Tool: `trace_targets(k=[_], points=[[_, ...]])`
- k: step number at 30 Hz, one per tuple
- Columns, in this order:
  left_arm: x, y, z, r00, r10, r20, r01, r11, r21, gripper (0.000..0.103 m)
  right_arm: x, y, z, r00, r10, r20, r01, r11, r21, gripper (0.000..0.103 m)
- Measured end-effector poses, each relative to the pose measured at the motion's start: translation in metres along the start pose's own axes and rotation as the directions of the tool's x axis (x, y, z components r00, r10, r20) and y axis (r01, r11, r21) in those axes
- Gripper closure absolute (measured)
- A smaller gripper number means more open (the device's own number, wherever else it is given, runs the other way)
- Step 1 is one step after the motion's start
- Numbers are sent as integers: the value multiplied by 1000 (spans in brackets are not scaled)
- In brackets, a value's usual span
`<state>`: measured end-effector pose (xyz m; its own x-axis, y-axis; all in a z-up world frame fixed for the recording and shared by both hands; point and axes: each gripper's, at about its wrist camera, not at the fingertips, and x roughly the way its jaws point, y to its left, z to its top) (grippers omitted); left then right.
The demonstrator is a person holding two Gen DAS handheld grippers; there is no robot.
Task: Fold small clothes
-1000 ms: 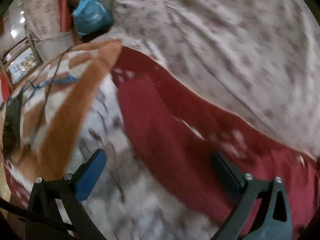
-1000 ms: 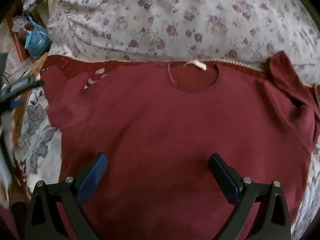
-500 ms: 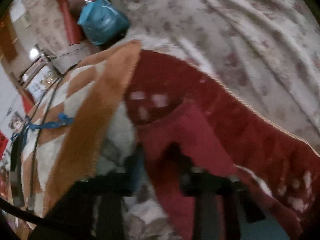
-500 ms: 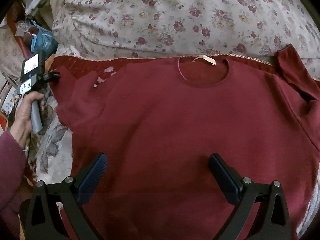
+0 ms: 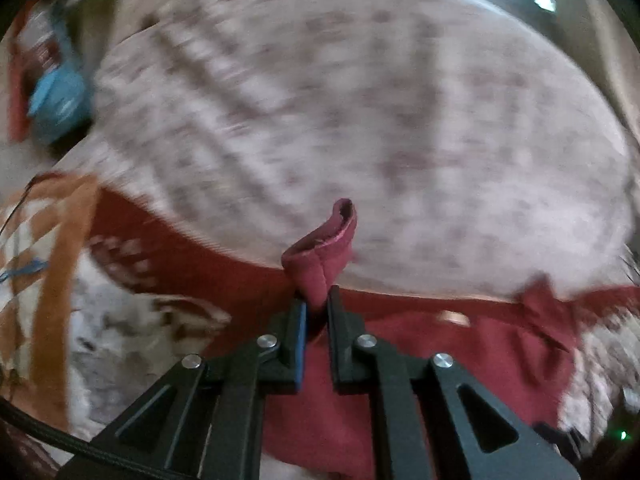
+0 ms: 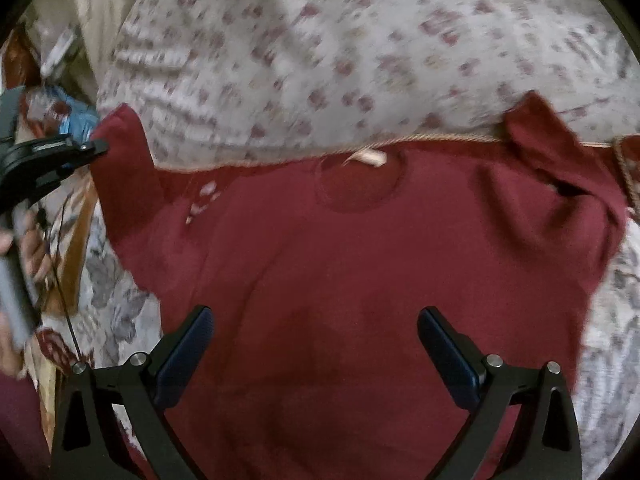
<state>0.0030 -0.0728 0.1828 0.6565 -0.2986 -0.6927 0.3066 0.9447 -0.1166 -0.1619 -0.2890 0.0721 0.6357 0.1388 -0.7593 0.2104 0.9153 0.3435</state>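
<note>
A dark red sweater (image 6: 360, 260) lies flat on the bed, neck label (image 6: 366, 156) toward the far side. My left gripper (image 5: 316, 304) pinches the left sleeve cuff (image 5: 324, 248), its jaws closing on the cloth, and the cuff sticks up beyond the tips. The right wrist view shows that gripper (image 6: 98, 146) at the far left, holding the raised sleeve (image 6: 120, 148). My right gripper (image 6: 314, 332) hovers open above the sweater's lower body with nothing between its fingers. The right sleeve (image 6: 552, 148) lies folded at the far right.
A floral bedsheet (image 6: 320, 40) covers the bed beyond the sweater. An orange and white blanket (image 5: 56, 260) lies at the left edge. A blue bag (image 5: 60, 96) sits off the bed, far left. A person's hand (image 6: 32, 248) holds the left gripper's handle.
The left gripper went from wide open to shut on the sleeve cuff and lifted it off the bed. The right gripper rose a little and stayed open.
</note>
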Motion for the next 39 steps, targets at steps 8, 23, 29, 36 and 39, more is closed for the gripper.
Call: trace_targets(k=[8,23,29,36,39], points=[[32,-131,-54,970,-213,-119,220,974,48,94,-55,-66,4,991,-69,114,48,984,173,0],[13,-97,-109,986,-75,-150,93,989,117,16,-61,-93,0,991,-99,95,81,980,180,0],[19,-20,-131,962,253,-104,-243,965,102,13,-7,-84,18,995,-102,-9,102,986,131,0],[64,8,-143,924,328,-197,-314,944,96,13,73,-71,27,974,-197,-108,195,980,-33,58],[61,17,-142,927,310,-211,-304,951,59,13,59,-61,34,980,-192,-60,185,977,-103,97]])
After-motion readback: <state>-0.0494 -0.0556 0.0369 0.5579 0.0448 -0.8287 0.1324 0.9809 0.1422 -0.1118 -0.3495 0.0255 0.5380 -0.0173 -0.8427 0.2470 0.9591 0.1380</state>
